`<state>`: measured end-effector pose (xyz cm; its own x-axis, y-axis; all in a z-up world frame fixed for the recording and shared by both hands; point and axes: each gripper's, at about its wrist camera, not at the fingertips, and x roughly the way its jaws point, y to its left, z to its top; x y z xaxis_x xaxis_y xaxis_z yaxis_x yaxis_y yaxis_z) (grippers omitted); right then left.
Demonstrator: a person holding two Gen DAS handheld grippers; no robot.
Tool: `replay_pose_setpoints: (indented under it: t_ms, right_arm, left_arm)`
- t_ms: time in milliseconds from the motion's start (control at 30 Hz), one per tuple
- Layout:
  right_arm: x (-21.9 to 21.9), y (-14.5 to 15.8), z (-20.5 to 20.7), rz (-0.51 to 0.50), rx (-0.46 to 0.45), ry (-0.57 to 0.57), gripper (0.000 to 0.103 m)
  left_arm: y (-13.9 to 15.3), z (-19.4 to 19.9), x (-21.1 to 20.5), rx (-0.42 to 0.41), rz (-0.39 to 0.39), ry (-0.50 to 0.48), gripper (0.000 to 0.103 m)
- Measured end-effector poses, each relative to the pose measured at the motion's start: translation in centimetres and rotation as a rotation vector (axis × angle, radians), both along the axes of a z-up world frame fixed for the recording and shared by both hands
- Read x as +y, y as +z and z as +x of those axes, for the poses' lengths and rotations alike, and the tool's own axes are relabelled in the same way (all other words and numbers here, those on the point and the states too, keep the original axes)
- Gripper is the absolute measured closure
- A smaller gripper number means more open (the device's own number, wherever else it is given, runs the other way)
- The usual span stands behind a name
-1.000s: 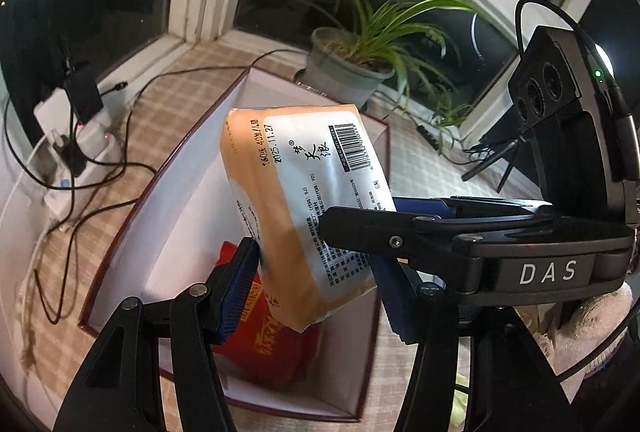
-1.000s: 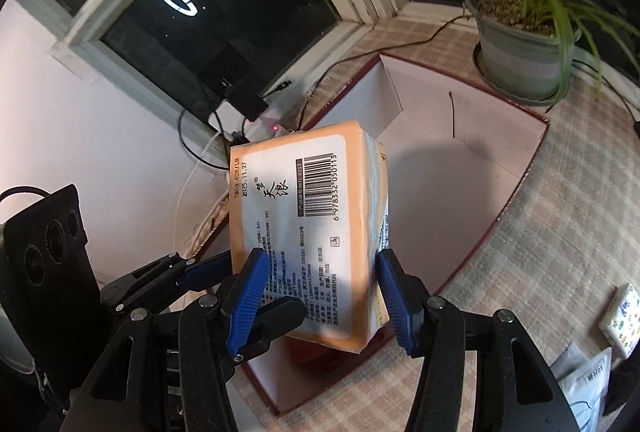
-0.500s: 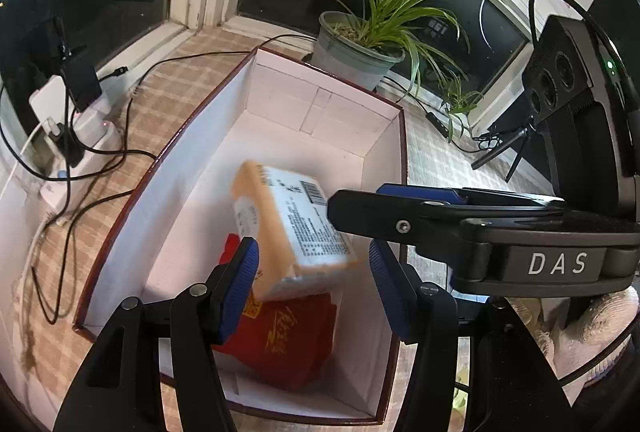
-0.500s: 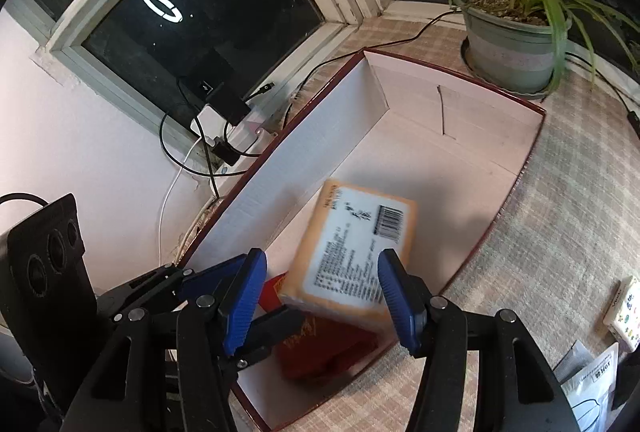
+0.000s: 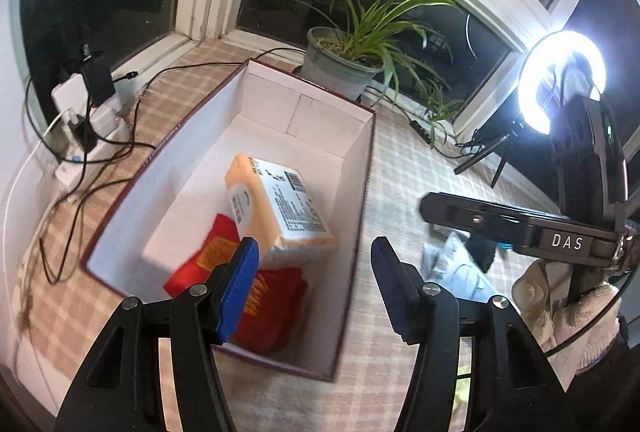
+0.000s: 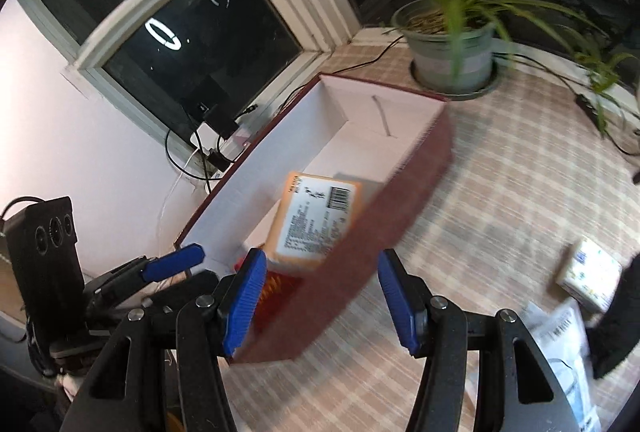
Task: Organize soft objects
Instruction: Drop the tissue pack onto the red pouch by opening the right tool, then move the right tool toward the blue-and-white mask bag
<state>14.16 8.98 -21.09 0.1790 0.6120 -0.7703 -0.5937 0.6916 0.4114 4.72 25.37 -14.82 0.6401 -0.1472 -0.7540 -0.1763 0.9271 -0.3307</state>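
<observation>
An orange-and-white soft pack (image 5: 278, 208) lies tilted inside the maroon box with white lining (image 5: 256, 104), resting on a red pack (image 5: 256, 296). It also shows in the right wrist view (image 6: 316, 218), with the red pack (image 6: 276, 284) and the box's wall (image 6: 360, 260). My left gripper (image 5: 314, 284) is open and empty above the box's near right corner. My right gripper (image 6: 320, 298) is open and empty over the box's near side. More soft packs lie on the cloth at the right: a white patterned pack (image 6: 588, 274) and clear bags (image 6: 560, 328).
A potted plant (image 5: 352, 60) stands behind the box. A power strip with cables (image 5: 84, 112) lies at the left by the window. A ring light (image 5: 560, 80) shines at the right. The checked cloth (image 6: 500, 172) covers the surface.
Both grippers held the orange pack above the box. They opened, the pack dropped onto the red pack in the box, and both grippers have drawn back to the right.
</observation>
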Motion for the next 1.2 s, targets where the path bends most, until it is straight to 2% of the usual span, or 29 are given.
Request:
replay_pose_setpoints:
  t_ms: [233,400,533,867,1200]
  right_arm:
    - [-8.3,1.8,-0.2,0.029,-0.019,-0.019,0.048]
    - [-15.0,2.8,-0.1,0.044,-0.040,-0.036,0.038]
    - [-19.9,2.5,0.0,0.034,-0.042,-0.050,0.037]
    - [-28.7,-1.9,0.3,-0.053,0.042,-0.028,0.037]
    - [-32.0,-6.8,1.1,-0.115,0.160,0.020,0.037]
  left_arm:
    - [0.9,-2.0,-4.2,-0.024,-0.025,0.018,0.043]
    - [0.7,-3.0,-8.3,-0.025,-0.053,0.012,0.043]
    - [-0.1,-3.6,-11.3,-0.016,-0.093,0.008,0.043]
    - [-3.7,-4.8,-17.0,0.047,-0.169,-0.005,0.043]
    - [-6.7,-2.8,-18.6,0.097,-0.210,0.002,0.043]
